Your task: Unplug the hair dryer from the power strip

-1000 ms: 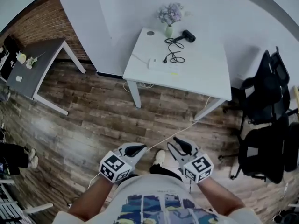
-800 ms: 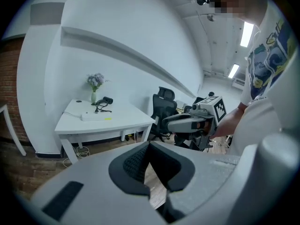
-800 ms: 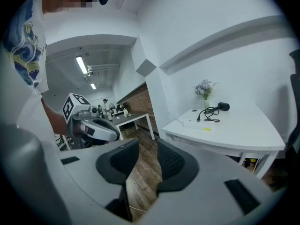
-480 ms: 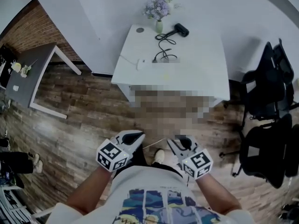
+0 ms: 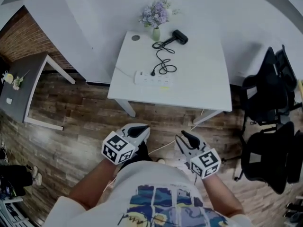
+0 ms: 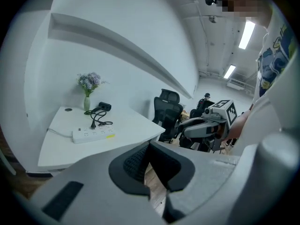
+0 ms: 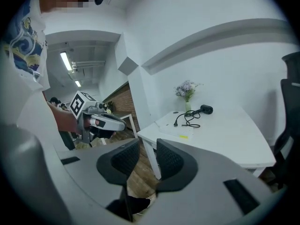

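A white power strip lies near the front left of a white table. The black hair dryer rests at the table's back. Its coiled cord ends in a plug seated in the strip. Both grippers hover over the floor, short of the table. My left gripper looks shut and empty, its pads meeting at the tips. My right gripper is open and its jaws are closing, with only floor showing between the pads.
A vase of flowers stands beside the dryer. Two black office chairs sit right of the table. A grey desk is at the far left. A white cable runs across the wooden floor under the grippers.
Both grippers have moved forward toward the white table, which now sits closer and lower in the head view. Neither has taken hold of anything.
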The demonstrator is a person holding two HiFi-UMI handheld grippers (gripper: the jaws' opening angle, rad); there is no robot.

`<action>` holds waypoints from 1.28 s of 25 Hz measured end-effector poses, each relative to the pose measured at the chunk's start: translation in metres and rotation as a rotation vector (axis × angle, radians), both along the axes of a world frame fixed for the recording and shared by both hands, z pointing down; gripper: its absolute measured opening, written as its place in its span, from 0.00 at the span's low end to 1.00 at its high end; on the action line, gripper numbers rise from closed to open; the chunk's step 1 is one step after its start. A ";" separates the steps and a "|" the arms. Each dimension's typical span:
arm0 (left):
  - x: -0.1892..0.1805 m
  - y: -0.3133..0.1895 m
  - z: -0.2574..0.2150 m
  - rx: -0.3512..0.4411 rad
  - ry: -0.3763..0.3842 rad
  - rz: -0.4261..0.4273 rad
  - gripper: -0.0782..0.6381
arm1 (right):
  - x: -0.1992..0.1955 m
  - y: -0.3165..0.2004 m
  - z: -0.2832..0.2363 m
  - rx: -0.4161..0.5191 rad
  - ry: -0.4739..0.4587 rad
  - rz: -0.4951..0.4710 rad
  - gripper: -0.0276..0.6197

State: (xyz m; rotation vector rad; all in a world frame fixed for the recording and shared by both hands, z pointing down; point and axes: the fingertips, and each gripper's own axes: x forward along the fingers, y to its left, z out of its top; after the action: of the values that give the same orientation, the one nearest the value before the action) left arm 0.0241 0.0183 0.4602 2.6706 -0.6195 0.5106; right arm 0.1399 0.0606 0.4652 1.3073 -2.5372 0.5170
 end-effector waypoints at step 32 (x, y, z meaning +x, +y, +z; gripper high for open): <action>-0.006 -0.298 0.123 -0.030 -0.200 0.266 0.11 | -0.055 -0.323 0.078 -0.174 0.163 0.058 0.22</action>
State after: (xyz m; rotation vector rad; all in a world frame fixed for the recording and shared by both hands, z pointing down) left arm 0.0181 -0.2800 0.5832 2.7084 -0.3045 0.8600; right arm 0.0851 -0.2621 0.5430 1.3060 -2.2741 0.6022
